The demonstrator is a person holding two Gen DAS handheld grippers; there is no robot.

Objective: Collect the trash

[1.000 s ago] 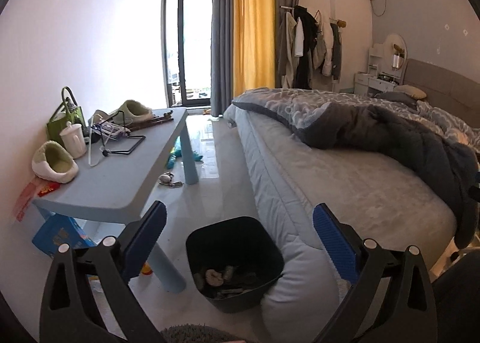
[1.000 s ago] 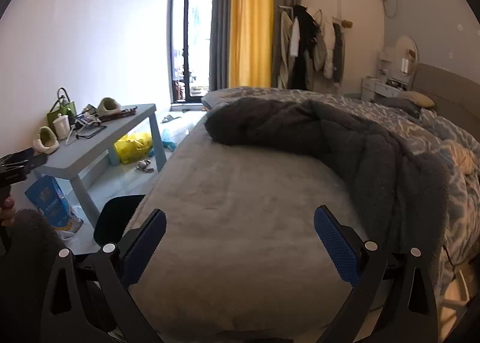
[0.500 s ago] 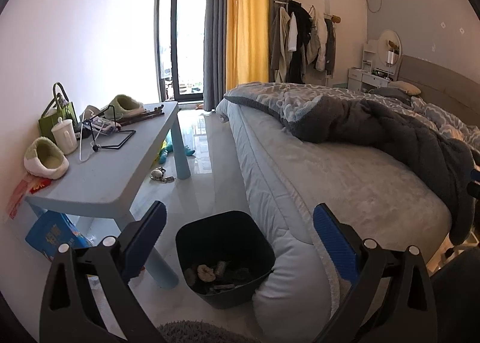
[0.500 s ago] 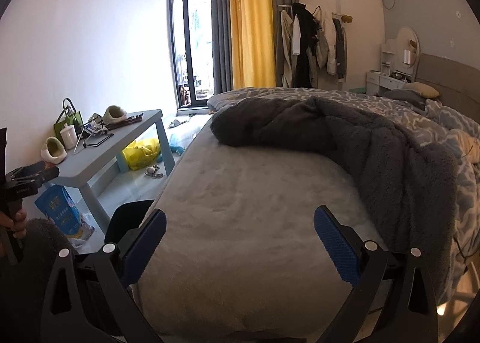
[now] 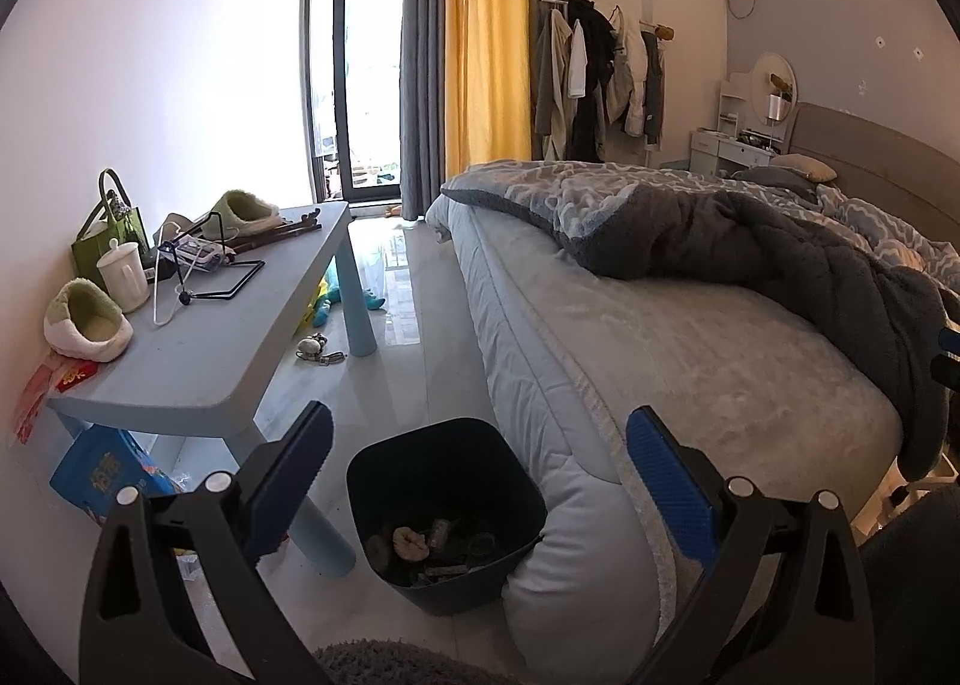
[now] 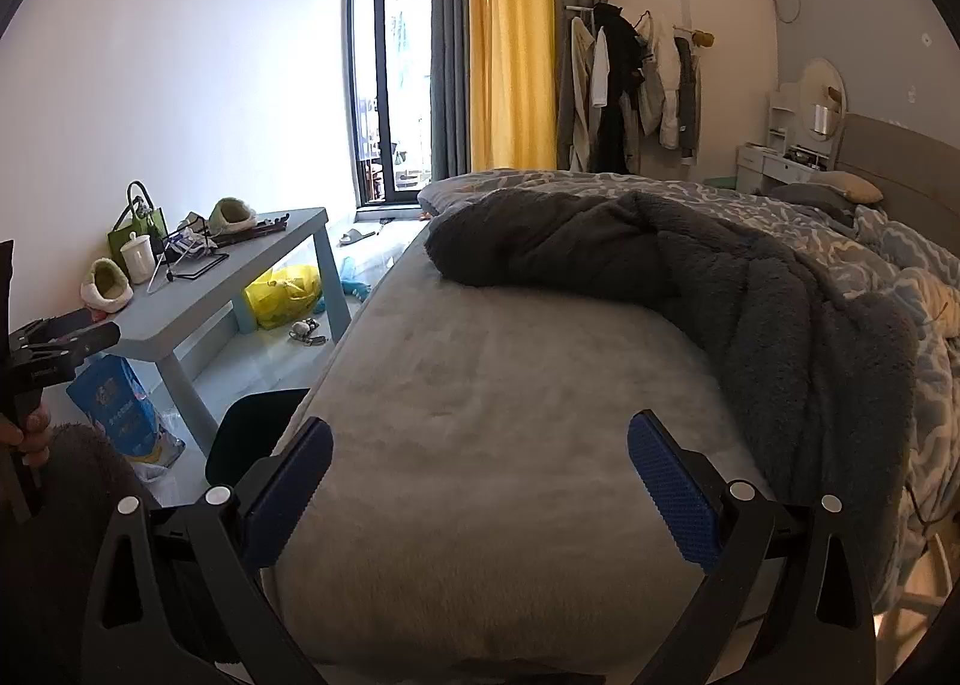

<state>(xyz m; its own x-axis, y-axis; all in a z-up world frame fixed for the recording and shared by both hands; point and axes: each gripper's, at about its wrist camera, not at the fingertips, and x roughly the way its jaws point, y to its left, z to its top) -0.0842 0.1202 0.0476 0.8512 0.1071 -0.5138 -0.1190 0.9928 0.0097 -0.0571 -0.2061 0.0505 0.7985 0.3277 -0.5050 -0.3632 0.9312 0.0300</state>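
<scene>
Black plastic trash bin (image 5: 447,511) is sitting on the floor, touching the corner of the big grey bed (image 5: 690,361), and we are seeing bits of trash (image 5: 420,544) lying inside it. We are holding our left gripper (image 5: 477,460) above the bin, spread wide, gripping nothing. We are holding our right gripper (image 6: 480,466) over the bed, spread wide too. Beside the bin, a light blue table (image 5: 198,349) is holding slippers.
</scene>
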